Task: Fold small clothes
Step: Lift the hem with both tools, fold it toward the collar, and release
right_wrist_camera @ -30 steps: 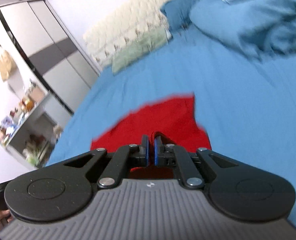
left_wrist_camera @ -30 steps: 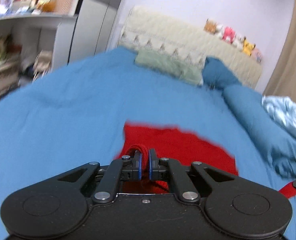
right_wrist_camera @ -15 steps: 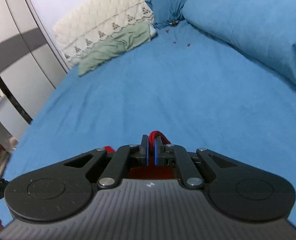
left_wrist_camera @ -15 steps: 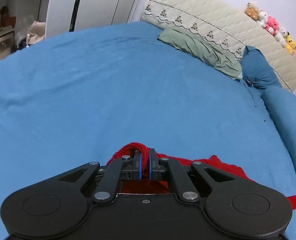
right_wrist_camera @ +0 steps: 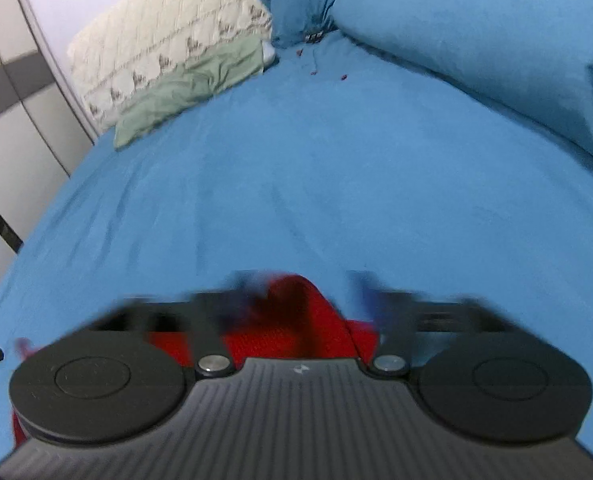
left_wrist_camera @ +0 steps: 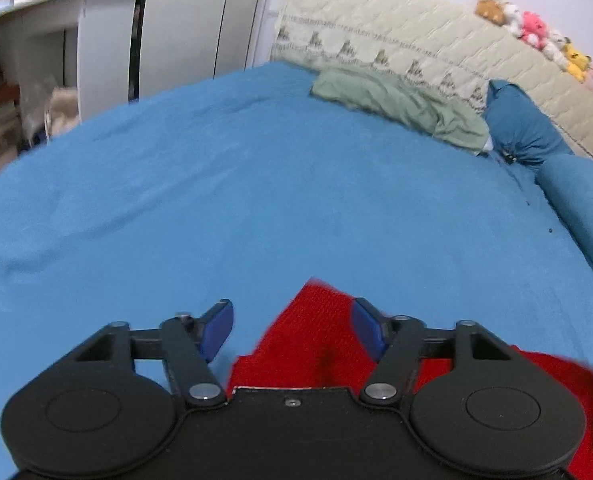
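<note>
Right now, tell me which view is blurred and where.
Right wrist view: the right gripper and its fingers are smeared by motion blur, as is the red garment. Left wrist view: the left gripper is sharp; the shelves look soft, and the fisheye bends the bed.

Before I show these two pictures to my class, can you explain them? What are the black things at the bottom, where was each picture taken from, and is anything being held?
There is no robot here: a person holds a two-finger gripper in each hand, and each has a fisheye camera looking forward along its fingers. One picture comes from the left gripper, the other from the right gripper, which looks blurred. Both point across a bed with a blue bedspread. On it lies a red garment, the small piece of clothing to be folded. Further off are a green pillow and a quilted headboard. Both grippers' jaws stand apart, so nothing is held; the red garment lies loose between the fingers.
</note>
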`<state>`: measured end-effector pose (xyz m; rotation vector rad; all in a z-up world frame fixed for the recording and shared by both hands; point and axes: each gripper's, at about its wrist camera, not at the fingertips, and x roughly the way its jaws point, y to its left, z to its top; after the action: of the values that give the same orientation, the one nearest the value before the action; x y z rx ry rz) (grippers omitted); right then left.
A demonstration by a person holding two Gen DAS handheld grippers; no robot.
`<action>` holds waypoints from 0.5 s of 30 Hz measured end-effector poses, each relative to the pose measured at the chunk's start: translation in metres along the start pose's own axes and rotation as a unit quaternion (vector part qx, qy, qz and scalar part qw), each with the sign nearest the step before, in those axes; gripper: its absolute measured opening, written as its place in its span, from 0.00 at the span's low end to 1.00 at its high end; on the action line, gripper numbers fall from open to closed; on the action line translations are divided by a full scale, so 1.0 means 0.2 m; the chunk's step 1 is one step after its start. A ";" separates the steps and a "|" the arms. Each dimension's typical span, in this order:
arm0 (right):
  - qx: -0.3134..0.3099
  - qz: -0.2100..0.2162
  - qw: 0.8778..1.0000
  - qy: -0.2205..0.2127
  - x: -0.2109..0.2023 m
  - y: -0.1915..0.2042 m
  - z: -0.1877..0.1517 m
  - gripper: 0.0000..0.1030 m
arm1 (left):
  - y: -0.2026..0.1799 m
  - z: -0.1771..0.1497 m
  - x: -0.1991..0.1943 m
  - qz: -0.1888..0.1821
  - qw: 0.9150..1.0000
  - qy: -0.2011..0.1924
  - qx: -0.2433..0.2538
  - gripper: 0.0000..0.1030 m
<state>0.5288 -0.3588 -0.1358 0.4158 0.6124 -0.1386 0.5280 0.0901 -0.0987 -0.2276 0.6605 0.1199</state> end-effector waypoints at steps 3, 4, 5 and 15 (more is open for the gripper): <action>-0.011 0.046 0.999 -0.017 -0.15 -0.04 -0.06 0.95 | 0.03 -0.08 -0.17 -0.032 0.999 -0.021 0.025 0.68; -0.015 0.057 0.998 -0.014 -0.19 -0.04 -0.08 0.95 | 0.04 -0.13 -0.22 -0.042 0.998 -0.014 0.038 0.68; -0.021 0.070 0.997 -0.007 -0.23 -0.05 -0.12 0.96 | 0.03 -0.18 -0.25 -0.049 0.997 -0.001 0.051 0.68; -0.004 0.040 0.995 0.093 -0.21 -0.26 -0.45 0.98 | 0.11 -0.65 -0.26 -0.044 0.993 0.087 0.065 0.69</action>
<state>0.4346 -0.3683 -0.1948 0.4481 0.7785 -0.0215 0.4067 0.0780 -0.1700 -0.1425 0.8281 -0.0287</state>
